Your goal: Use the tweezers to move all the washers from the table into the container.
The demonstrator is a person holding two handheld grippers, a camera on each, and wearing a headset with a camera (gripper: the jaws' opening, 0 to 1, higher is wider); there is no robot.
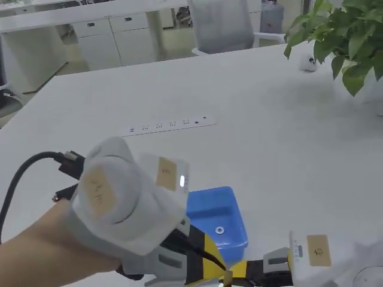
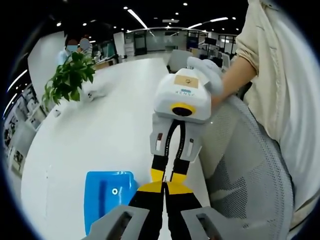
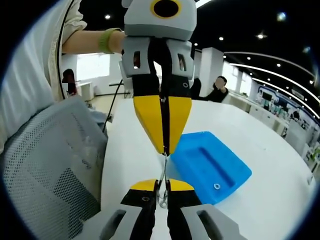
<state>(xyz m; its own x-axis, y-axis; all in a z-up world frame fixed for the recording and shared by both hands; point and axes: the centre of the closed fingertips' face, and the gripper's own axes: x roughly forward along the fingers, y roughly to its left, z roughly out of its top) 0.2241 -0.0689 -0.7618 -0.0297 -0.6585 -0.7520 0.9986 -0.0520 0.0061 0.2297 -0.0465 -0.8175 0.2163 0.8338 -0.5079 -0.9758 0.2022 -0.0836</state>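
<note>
This is an open-plan office. A broad white desk [image 1: 269, 119] has a socket strip [image 1: 169, 125] set flush into its top, and low white drawer cabinets [image 1: 114, 36] stand under the next row of desks behind it. A grey swivel chair [image 1: 224, 27] is pushed up to the far edge, and a mesh-backed chair [image 2: 245, 165] stands at the near side. A leafy potted plant [image 1: 347, 36] sits at one corner. Overhead, a dark ceiling carries strip and spot lights [image 2: 137, 17]; further long rows of desks [image 3: 280, 110] stretch away, with a person [image 3: 219, 89] in the background.
</note>
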